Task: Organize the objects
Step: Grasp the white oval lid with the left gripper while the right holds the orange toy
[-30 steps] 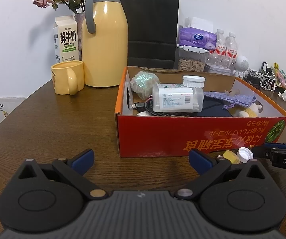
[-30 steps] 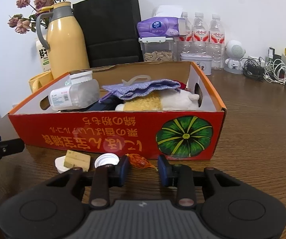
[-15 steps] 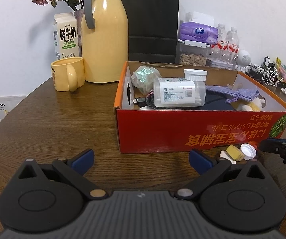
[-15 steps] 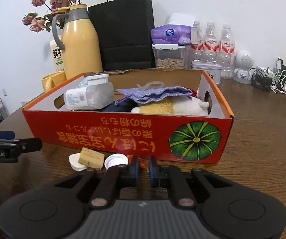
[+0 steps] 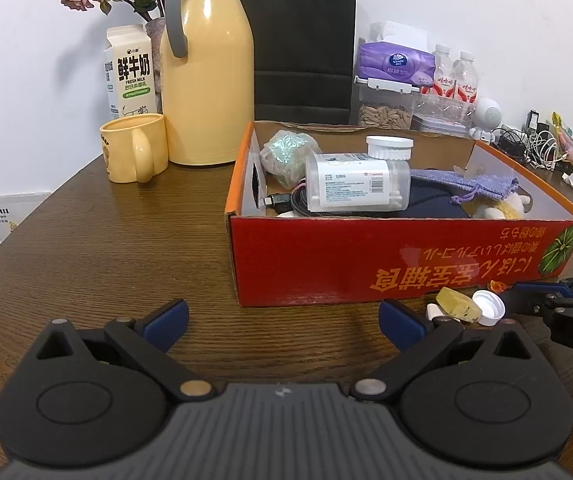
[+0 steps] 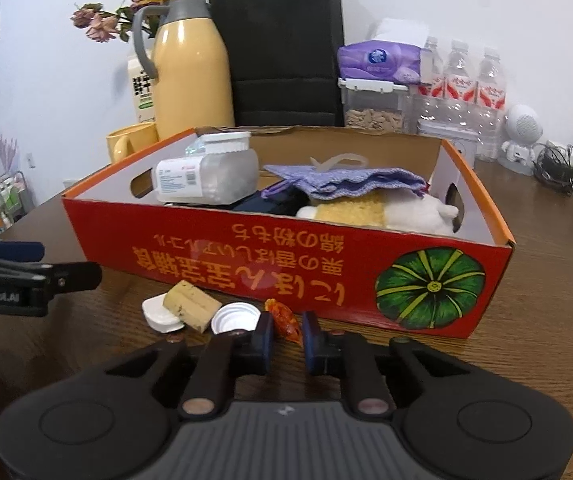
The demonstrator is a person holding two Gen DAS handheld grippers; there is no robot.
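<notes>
A small orange wrapped candy point(image 6: 283, 317) lies on the brown table just in front of the red cardboard box point(image 6: 286, 256). My right gripper point(image 6: 287, 330) is shut on its near end, a blue pad on each side. Left of the candy sit a white bottle cap point(image 6: 235, 317), a tan block point(image 6: 191, 304) and a small white lid point(image 6: 159, 314). In the left wrist view the same candy point(image 5: 498, 286), cap point(image 5: 488, 308) and block point(image 5: 456, 305) show at the right, with the right gripper's tips point(image 5: 526, 293) by them. My left gripper point(image 5: 282, 316) is open and holds nothing.
The box holds a clear bottle point(image 5: 356, 188), a purple pouch point(image 6: 346, 182), a plush toy point(image 6: 406, 212) and a cable. Behind stand a yellow thermos point(image 5: 206, 76), a mug point(image 5: 134, 152), a milk carton point(image 5: 130, 76), a black bag point(image 5: 302, 40), water bottles point(image 6: 474, 88) and cables point(image 6: 570, 168).
The right gripper's jaws have closed from a wide gap onto the orange candy, and its view has tilted slightly. The left gripper has stayed put and open.
</notes>
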